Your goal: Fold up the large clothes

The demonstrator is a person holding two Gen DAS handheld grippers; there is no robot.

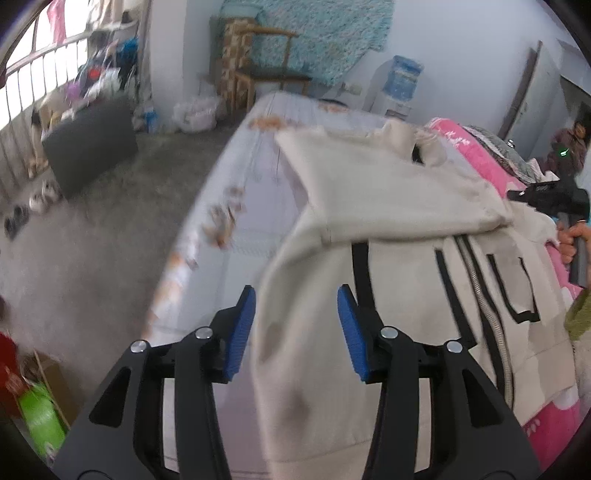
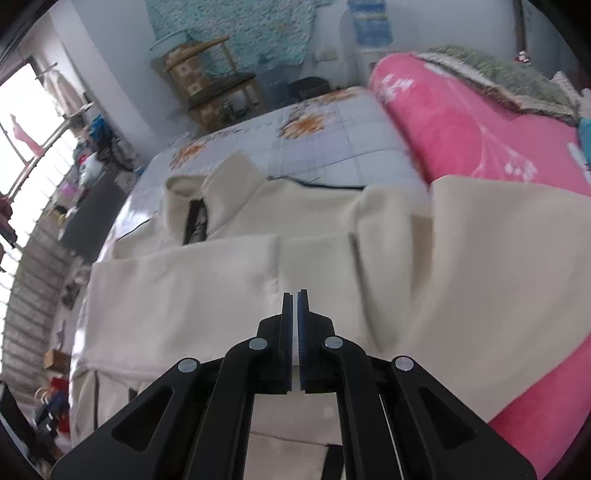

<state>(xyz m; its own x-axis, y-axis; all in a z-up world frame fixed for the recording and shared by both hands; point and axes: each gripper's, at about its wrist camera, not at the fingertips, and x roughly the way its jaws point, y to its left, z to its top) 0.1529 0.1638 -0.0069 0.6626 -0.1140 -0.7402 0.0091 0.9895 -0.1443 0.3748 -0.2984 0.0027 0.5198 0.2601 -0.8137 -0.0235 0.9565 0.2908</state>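
The left gripper (image 1: 295,328) stands with its jaws apart, the blue pads (image 1: 242,332) clear on either side of a hanging edge of the cream jacket (image 1: 388,206); the cloth lies in the gap between them, but neither pad presses on it. The right gripper (image 2: 294,332) has its jaws drawn together with only a thin slit left between the pads, and whether any cloth is pinched in that slit cannot be told; it hovers over the jacket's folded sleeve (image 2: 184,288). In the left wrist view the right gripper (image 1: 546,197) also shows as a black shape at the far right edge, with the hand (image 1: 572,240) that holds it just below. The jacket is spread on a bed (image 1: 251,177) whose sheet is pale with orange flower prints; its front has black stripes and a zip (image 1: 484,295) running down the middle, and one sleeve is folded across the chest. The collar (image 2: 192,192) points toward the far end of the bed. A pink blanket (image 2: 461,125) lies just beside the jacket, partly under its right side. Beyond the bed stand a wooden chair (image 2: 218,81) and a water dispenser (image 1: 400,79) against the wall, where a blue patterned cloth (image 2: 236,29) hangs. Shoes (image 1: 40,201) lie on the grey floor near a railing.
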